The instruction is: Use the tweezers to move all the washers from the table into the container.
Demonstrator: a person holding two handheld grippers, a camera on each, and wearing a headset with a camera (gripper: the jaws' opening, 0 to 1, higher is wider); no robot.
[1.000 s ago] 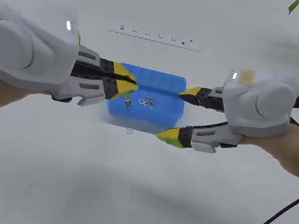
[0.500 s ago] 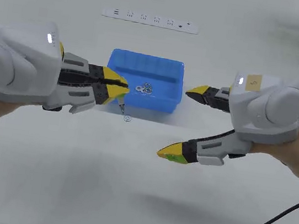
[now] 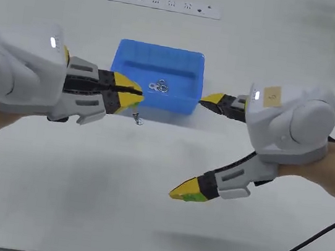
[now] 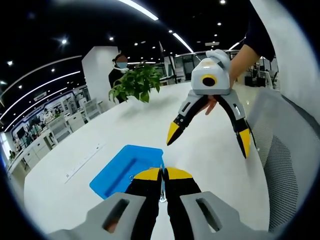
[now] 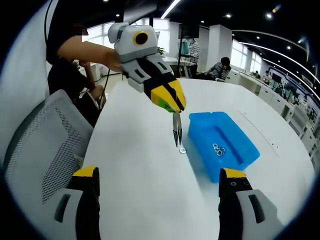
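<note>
On the white desk (image 3: 82,201), a shallow blue container (image 3: 164,103) sits just beyond the left hand-held gripper (image 3: 135,95), which is clamped on slim metal tweezers (image 5: 177,127). The right hand-held gripper (image 3: 191,146) gapes wide. Small silver ring washers (image 3: 158,87) lie inside the container, and one washer (image 5: 183,150) lies on the desk beside the tweezer tips.

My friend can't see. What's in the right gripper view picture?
The left gripper holds tweezers pointing down at a washer on the white table, beside a blue container with washers inside. The right gripper has its jaws wide open at the bottom.
</note>
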